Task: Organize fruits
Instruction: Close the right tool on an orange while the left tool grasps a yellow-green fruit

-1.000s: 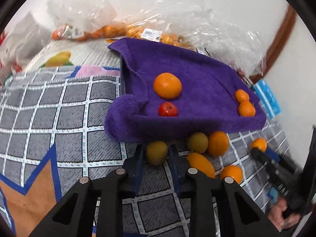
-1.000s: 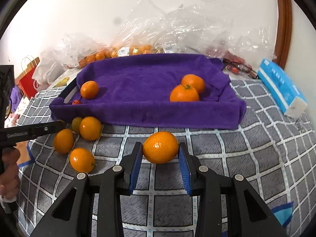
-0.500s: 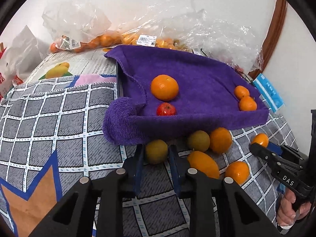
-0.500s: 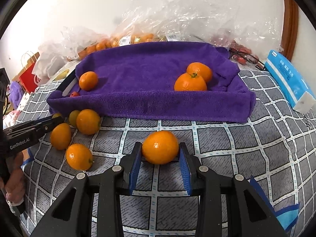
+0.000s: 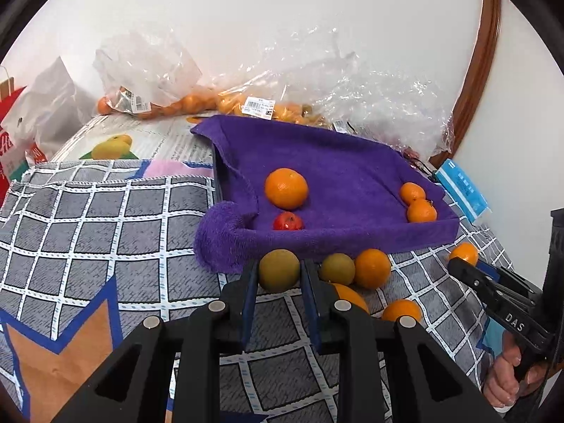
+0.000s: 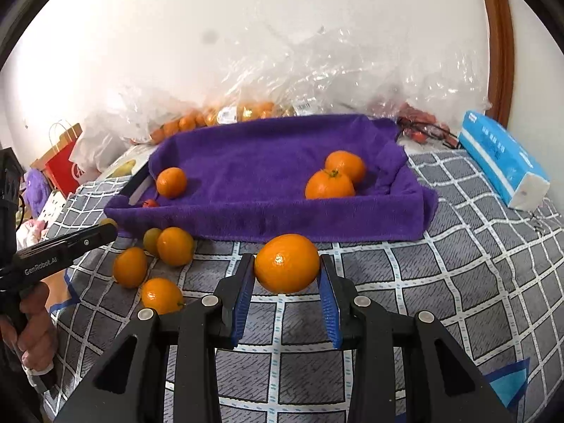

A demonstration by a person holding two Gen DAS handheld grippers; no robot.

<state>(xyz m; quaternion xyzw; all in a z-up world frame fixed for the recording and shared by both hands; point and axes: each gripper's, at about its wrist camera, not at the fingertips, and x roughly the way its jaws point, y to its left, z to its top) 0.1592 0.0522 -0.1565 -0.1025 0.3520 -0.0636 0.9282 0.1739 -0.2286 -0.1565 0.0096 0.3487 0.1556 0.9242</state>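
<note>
Left gripper (image 5: 278, 275), lower centre of frame: clamped on greenish fruit (image 5: 279, 270), pads pressed to both sides, just below near edge of purple towel-lined tray (image 5: 352, 236). Right gripper (image 6: 286, 275), lower centre of frame: narrowly parted, closed on orange (image 6: 287, 263), in front of tray wall. Inside tray: large orange (image 5: 286, 188), small red fruit (image 5: 288, 221), two mandarins (image 5: 421, 210) at right. Loose oranges (image 6: 175, 245) on checked cloth (image 6: 458, 282), left of centre.
</note>
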